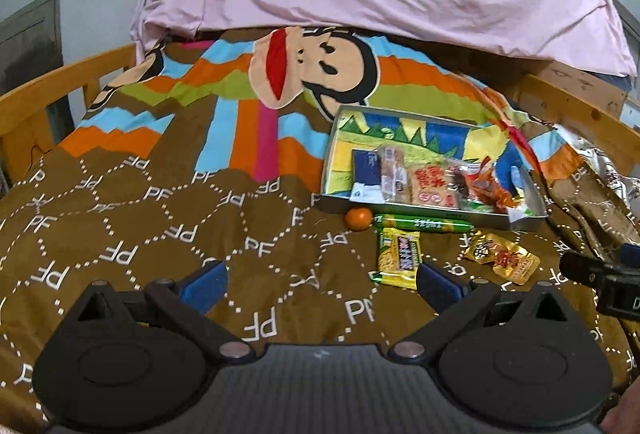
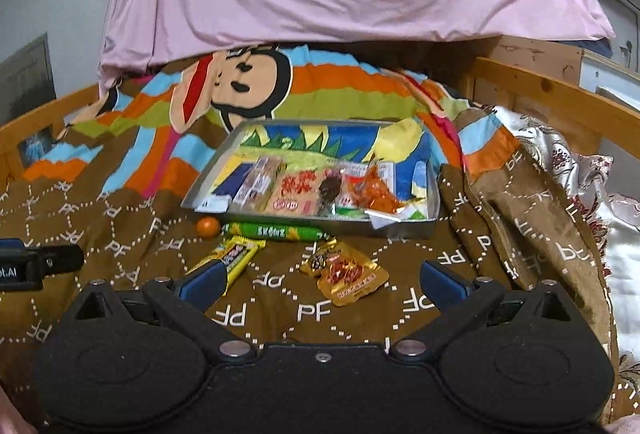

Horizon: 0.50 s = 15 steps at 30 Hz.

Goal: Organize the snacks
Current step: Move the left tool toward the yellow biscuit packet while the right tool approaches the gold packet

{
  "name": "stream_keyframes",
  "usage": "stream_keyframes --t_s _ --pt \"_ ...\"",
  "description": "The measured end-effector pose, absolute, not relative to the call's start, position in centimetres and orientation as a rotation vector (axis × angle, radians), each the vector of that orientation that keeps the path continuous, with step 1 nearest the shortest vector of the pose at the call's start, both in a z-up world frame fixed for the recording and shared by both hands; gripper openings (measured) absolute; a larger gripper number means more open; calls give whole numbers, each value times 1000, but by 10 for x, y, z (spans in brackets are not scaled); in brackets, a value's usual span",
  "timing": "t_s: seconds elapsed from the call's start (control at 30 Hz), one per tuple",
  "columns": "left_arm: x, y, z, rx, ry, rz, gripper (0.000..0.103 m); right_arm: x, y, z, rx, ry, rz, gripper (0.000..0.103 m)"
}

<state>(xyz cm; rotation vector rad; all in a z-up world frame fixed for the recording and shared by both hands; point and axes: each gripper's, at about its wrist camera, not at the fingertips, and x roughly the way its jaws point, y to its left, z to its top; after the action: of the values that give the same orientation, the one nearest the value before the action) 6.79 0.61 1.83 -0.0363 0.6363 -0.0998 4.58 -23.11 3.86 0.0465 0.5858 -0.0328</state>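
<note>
My left gripper [image 1: 320,284] and right gripper [image 2: 322,280] hang spread, empty; green sausage stick [image 2: 276,231] lies crosswise just before the tray [image 2: 404,228]; bedspread [image 2: 312,312] reads "PF".

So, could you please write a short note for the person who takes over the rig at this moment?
Left gripper: open, empty, above the blanket.
Right gripper: open, empty, the gold packet lies between its fingers.
Done: several snacks lie in the tray.
Left: four items in front of the tray: orange, green stick, yellow packet, gold packet.
</note>
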Motion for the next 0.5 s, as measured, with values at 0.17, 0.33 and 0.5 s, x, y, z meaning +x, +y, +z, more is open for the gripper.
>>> stream_keyframes --t_s 0.17,0.33,0.5 --pt "72 8 14 -36 670 -62 102 53 -228 32 29 643 -36 102" --pt "77 7 11 -24 705 -42 102 59 -227 26 20 694 -45 102" --pt "81 5 8 -19 729 -41 102 66 -227 21 20 738 -52 102"
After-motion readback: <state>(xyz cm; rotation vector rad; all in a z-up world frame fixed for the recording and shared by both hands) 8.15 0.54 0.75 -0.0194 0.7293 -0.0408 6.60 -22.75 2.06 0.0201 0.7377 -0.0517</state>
